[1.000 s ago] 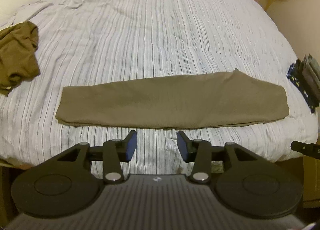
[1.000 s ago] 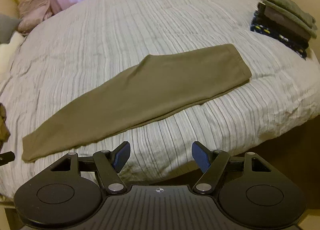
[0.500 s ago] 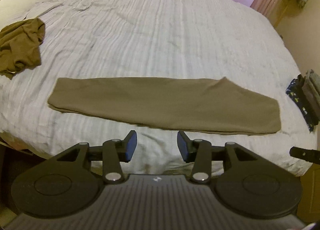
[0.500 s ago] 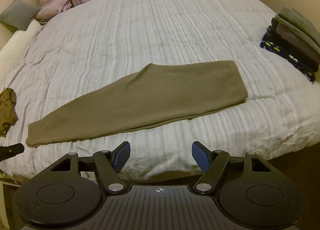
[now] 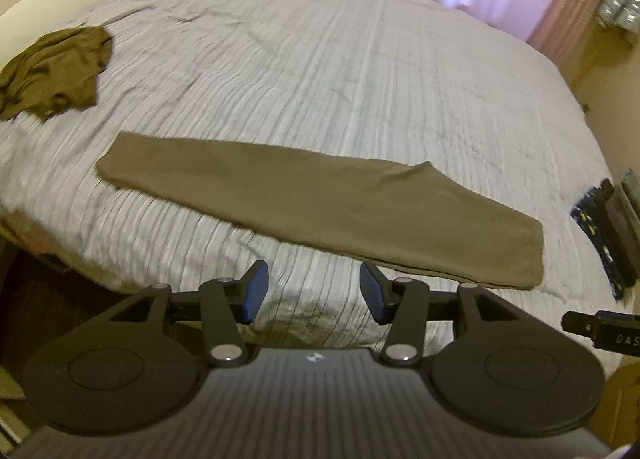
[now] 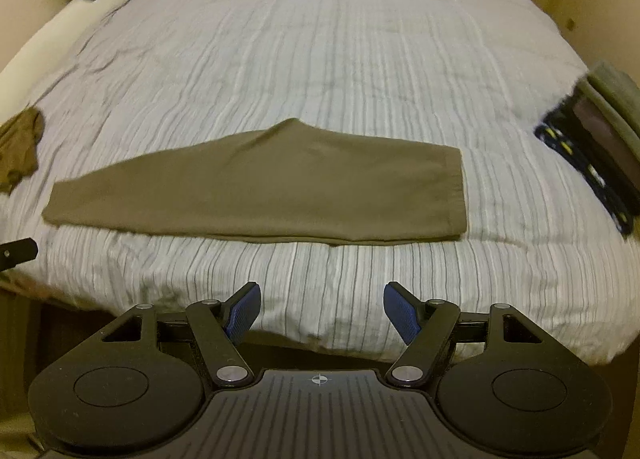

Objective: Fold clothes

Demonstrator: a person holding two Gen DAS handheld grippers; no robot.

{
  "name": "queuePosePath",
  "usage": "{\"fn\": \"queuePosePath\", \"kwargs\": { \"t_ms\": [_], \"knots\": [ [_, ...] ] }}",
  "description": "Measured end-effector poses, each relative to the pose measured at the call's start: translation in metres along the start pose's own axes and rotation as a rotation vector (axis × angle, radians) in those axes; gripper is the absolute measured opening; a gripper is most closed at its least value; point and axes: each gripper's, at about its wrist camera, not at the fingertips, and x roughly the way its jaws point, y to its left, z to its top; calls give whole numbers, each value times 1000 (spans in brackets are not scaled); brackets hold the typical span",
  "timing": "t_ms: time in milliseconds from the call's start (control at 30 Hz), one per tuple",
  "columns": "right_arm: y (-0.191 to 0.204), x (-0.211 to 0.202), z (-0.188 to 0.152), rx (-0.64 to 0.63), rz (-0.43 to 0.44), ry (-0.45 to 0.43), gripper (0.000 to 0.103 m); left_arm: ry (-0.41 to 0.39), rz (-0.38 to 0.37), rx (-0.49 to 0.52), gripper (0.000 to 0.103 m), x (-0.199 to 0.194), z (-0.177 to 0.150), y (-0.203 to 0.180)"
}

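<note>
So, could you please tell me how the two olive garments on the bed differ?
The near olive garment lies flat, folded into a long strip; the far olive garment is a crumpled heap. The near one sits by the bed's front edge, the far one toward the left side. Both share the same olive colour.

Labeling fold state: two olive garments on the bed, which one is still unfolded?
The crumpled olive garment at the bed's far left edge. It lies bunched and wrinkled, while the long olive garment near the foot lies flat in a neat strip.
</note>
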Motion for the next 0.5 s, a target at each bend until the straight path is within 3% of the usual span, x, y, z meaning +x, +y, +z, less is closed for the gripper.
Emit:
{"fn": "queuePosePath", "kwargs": {
  "t_ms": [500],
  "knots": [
    [-17, 5, -2, -88, 66, 30, 71, -5, 88, -67, 48, -15, -27, -15]
  ]
}}
